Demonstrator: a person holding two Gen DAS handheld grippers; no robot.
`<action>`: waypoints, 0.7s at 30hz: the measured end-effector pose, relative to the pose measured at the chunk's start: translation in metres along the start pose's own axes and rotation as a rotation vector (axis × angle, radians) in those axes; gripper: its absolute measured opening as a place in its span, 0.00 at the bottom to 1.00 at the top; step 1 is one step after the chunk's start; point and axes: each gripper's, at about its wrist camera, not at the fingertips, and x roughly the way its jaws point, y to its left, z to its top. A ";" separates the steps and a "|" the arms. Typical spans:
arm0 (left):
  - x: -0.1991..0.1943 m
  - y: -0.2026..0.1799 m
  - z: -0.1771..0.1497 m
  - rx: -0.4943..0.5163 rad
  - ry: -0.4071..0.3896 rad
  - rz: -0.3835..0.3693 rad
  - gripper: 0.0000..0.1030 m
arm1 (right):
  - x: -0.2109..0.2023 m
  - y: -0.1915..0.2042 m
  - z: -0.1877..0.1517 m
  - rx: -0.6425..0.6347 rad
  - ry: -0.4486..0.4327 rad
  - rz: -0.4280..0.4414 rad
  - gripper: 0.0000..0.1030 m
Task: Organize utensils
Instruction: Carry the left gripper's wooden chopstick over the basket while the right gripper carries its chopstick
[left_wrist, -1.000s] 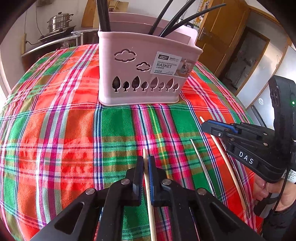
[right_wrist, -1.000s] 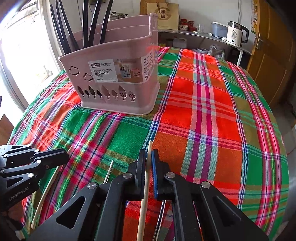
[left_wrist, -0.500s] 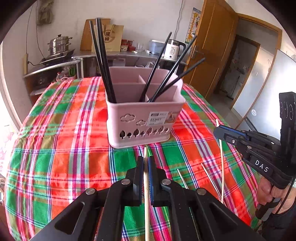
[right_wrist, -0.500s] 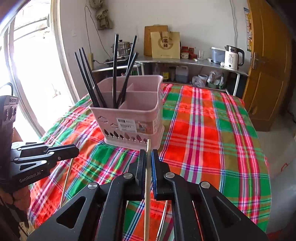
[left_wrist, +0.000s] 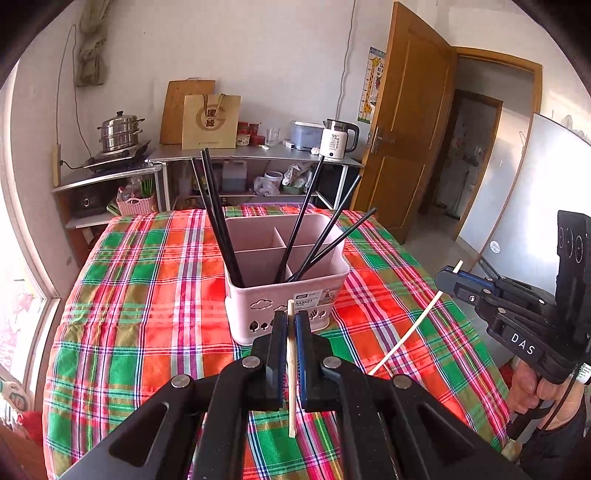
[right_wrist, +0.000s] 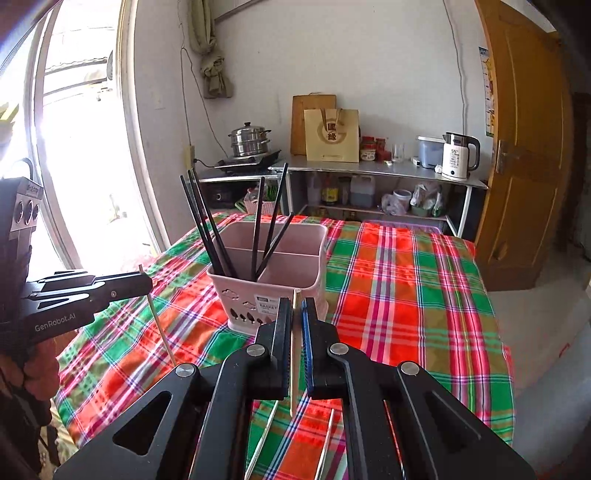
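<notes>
A pink utensil basket (left_wrist: 258, 306) (right_wrist: 310, 269) with several black chopsticks (left_wrist: 221, 229) stands on the plaid-covered table. My left gripper (left_wrist: 291, 321) is shut on a pale wooden chopstick (left_wrist: 291, 384), held high above the cloth in front of the basket. It also shows at the left of the right wrist view (right_wrist: 146, 284). My right gripper (right_wrist: 296, 310) is shut on another wooden chopstick (right_wrist: 294, 376), raised too. It shows at the right of the left wrist view (left_wrist: 445, 277) with its chopstick (left_wrist: 410, 332) slanting down.
Two pale chopsticks (right_wrist: 264, 439) lie on the plaid tablecloth (right_wrist: 406, 295) below my right gripper. A metal shelf with a kettle (left_wrist: 338, 142), a steamer pot (left_wrist: 120, 131) and a paper bag stands behind the table. A wooden door (left_wrist: 406, 140) is at the right.
Both grippers have risen well above the table, each carrying its wooden chopstick. The basket now looks smaller and lower in both views.
</notes>
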 end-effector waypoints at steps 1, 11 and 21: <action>-0.001 0.000 0.000 0.000 0.000 -0.001 0.04 | -0.001 0.000 0.000 0.000 -0.002 0.000 0.05; -0.010 -0.001 -0.001 0.003 -0.006 -0.007 0.04 | -0.012 0.002 0.000 0.001 -0.015 0.007 0.05; -0.023 0.005 0.020 0.004 -0.030 -0.021 0.04 | -0.019 0.010 0.014 -0.004 -0.055 0.038 0.05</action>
